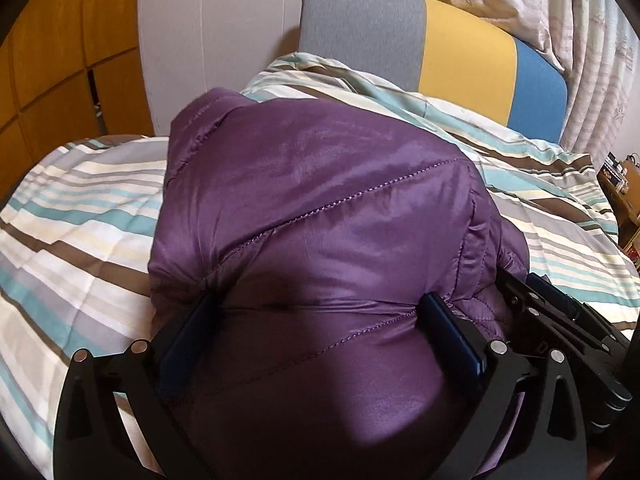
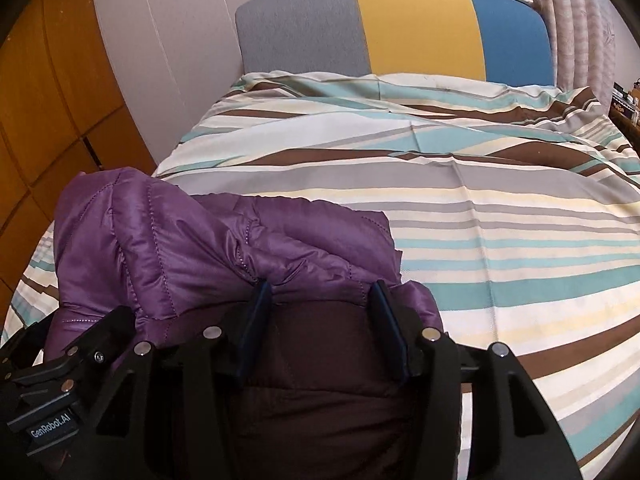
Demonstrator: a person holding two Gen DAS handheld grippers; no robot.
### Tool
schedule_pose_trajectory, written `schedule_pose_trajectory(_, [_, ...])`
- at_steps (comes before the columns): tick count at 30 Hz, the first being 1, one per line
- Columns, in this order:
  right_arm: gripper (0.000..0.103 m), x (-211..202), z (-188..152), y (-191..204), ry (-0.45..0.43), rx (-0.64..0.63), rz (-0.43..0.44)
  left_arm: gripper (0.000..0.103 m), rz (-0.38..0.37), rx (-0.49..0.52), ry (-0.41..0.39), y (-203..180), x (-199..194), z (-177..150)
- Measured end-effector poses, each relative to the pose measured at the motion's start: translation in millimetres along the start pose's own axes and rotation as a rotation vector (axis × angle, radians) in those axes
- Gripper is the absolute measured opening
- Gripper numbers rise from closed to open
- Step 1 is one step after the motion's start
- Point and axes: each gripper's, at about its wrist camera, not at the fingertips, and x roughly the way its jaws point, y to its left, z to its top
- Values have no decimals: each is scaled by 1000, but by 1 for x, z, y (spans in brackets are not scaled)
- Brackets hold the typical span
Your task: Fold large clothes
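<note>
Purple quilted nylon fills most of the left wrist view: the jacket [image 1: 320,208] lies bunched on the bed [image 1: 80,216], a puffy mound with diagonal stitch lines across its shiny shell. The left tool [image 1: 320,308] has its two dark fingers spread wide, one at each side of a thick bulge of the jacket and both pressing into the fabric; whether they truly clamp it I cannot tell. Just right of the jacket's lower edge in that view, part of the other black tool body shows.

In the right wrist view the jacket [image 2: 208,240] sits near the bed's [image 2: 500,240] near left part, folded into a rumpled heap with a flatter layer reaching toward the bed's middle. The right tool [image 2: 320,292] has its fingers set apart around a fold at the jacket's near edge, tips touching the cloth, with darker lining between them; a firm pinch cannot be confirmed. The left tool's black frame lies at the jacket's left.

Beyond the jacket, the striped cover runs in teal, brown, grey and cream to a headboard [image 2: 400,28] of grey, yellow and blue panels. Left of the jacket stands a wooden wardrobe [image 2: 44,100]; curtains [image 2: 580,32] hang beyond the headboard.
</note>
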Motion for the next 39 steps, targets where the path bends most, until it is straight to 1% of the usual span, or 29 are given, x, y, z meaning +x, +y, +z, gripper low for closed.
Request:
schedule_pose_trajectory(1, [53, -1, 0, -1, -3, 2, 4, 100, 6, 5, -1, -1, -3, -1])
schedule_pose_trajectory(3, [61, -11, -2, -1, -16, -2, 12, 100, 13, 7, -2, -2, -16, -5])
schedule_pose_trajectory(5, [80, -22, -4, 0, -33, -17, 28, 100, 15, -5, -21, 0, -27, -11])
schedule_pose_trajectory(6, [82, -30, -6, 1, -46, -33, 30, 100, 19, -21, -41, 2, -36, -18])
schedule_pose_trajectory(9, [83, -51, -13, 5, -84, -72, 11, 100, 18, -77, -83, 9, -58, -36])
schedule_pose_trajectory(10, [85, -61, -19, 5, -100, -77, 11, 100, 18, -99, -93, 11, -65, -44])
schedule_pose_trajectory(12, [87, -73, -29, 2, -112, -67, 18, 100, 19, -130, -94, 15, -74, -60])
schedule_pose_trajectory(15, [90, -90, -49, -8, -94, -22, 41, 100, 10, -141, -106, 18, -89, -85])
schedule_pose_trajectory(17, [92, -99, -59, -13, -83, -9, 49, 100, 13, -143, -100, 18, -99, -96])
schedule_pose_trajectory(20, [96, -117, -74, -19, -47, -5, 72, 100, 62, -109, -96, 15, -121, -108])
schedule_pose_trajectory(22, [97, -130, -84, -23, -33, -1, 99, 100, 94, -75, -118, 13, -139, -115])
schedule_pose_trajectory(24, [99, -147, -94, -26, -23, 4, 121, 100, 93, -51, -143, 12, -156, -122])
schedule_pose_trajectory(27, [100, -169, -108, -26, -14, -15, 154, 100, 57, -43, -140, 13, -176, -130])
schedule_pose_trajectory(31, [100, -201, -116, -22, -33, -50, 147, 100, 34, -50, -142, 13, -201, -134])
schedule_pose_trajectory(34, [101, -226, -119, -20, -62, -62, 147, 100, 33, -38, -165, 11, -221, -138])
schedule_pose_trajectory(39, [101, -258, -125, -10, -106, -115, 153, 100, 87, -15, -194, 6, -248, -145])
